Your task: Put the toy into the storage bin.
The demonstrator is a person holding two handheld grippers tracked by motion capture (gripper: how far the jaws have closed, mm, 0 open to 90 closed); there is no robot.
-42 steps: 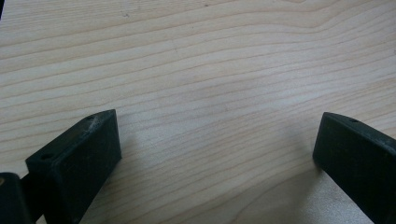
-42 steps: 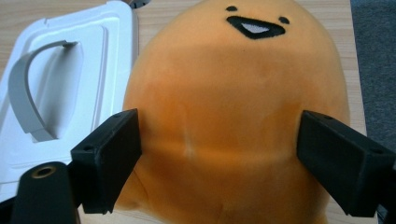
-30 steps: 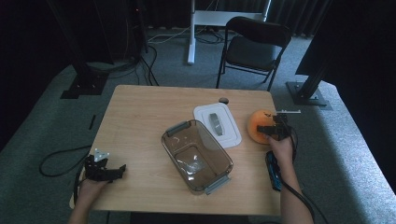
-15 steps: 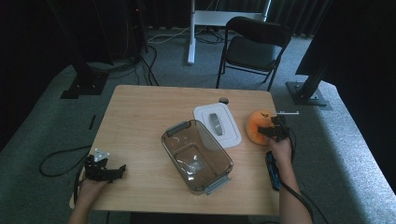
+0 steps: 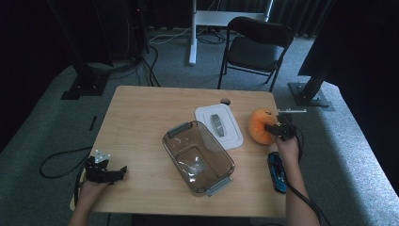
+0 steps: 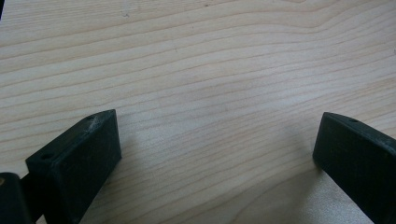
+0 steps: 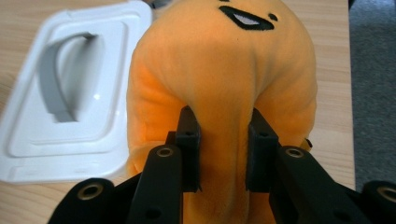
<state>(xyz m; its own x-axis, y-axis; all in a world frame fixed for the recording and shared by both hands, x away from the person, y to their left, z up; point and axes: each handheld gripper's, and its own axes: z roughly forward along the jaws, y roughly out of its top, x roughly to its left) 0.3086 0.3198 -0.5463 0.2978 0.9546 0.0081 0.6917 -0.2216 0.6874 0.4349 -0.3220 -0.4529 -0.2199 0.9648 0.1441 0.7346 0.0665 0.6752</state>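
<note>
My right gripper (image 7: pixel 223 140) has just been closing and now pinches a fold of the orange plush toy (image 7: pixel 224 70), beside the white lid (image 7: pixel 70 88). Left gripper (image 6: pixel 215 154) gapes, idle. Next, probably, I lift it toward the clear container (image 5: pixel 197 155).

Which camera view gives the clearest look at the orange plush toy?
The right gripper view: the orange plush toy is close up, its fabric pinched between the right gripper jaws. The high view shows it small, beside the white lid. The left gripper view looks at bare table.
</note>
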